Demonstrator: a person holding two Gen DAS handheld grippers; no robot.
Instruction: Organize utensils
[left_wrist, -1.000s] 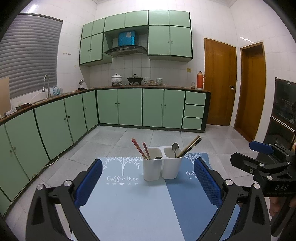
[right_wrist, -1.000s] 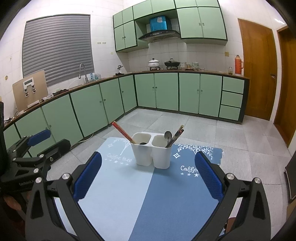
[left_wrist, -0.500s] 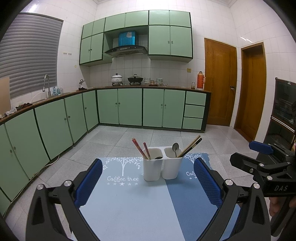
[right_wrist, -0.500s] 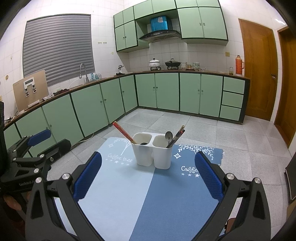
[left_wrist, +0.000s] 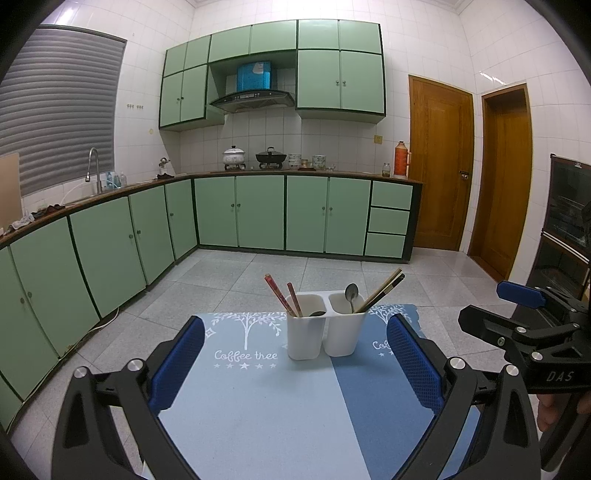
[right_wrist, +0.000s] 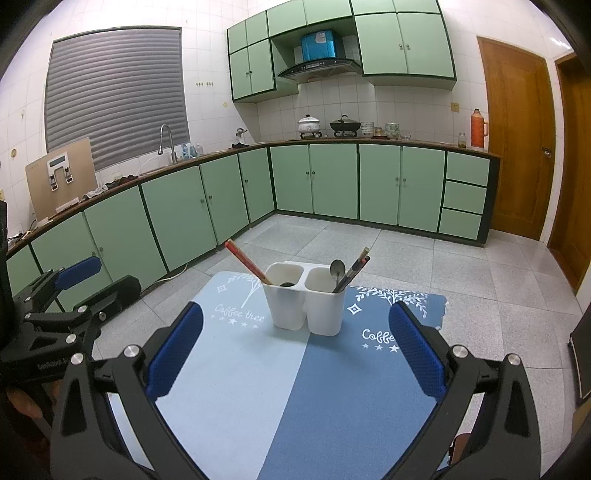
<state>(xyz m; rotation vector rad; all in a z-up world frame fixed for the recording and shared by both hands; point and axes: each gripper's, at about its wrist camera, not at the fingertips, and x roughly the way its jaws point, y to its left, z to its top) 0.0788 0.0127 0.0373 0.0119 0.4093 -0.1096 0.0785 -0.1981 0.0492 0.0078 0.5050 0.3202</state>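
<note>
Two claws are held low over a blue mat, both spread wide w/ nothing between the pads. In the left wrist view the left claw (left_wrist: 295, 365) is seen nearest, its blue pads apart on either side of the frame; the right claw (left_wrist: 517, 306) is seen at the right edge, also spread, w/ part of a hand (left_wrist: 554, 410) visible below it. In the right wrist view the right claw (right_wrist: 295, 354) is likewise spread, and the left claw (right_wrist: 81, 284) is seen at the left edge.

The mat (left_wrist: 266, 413) is laid on the counter, split into a light-blue and a darker-blue half, w/ "Coffee tree" printed in white. Toward its far end a white two-compartment holder (left_wrist: 321, 328) is stood upright, well apart from both claws. Red chopsticks (left_wrist: 280, 299) are leaned in the left compartment, w/ a dark rounded item low inside that can't be identified. A metal spoon (left_wrist: 351, 293) is stood bowl-up in the right compartment, beside dark/tan chopsticks (left_wrist: 384, 291) leaned to the right.

Beyond the mat, a grey tiled floor (left_wrist: 236, 273) is seen, then green cabinets (left_wrist: 258, 210) along two walls, w/ pots (left_wrist: 271, 157) and an orange thermos (left_wrist: 400, 160) on top. Two wooden doors (left_wrist: 439, 162) are seen at far right.
</note>
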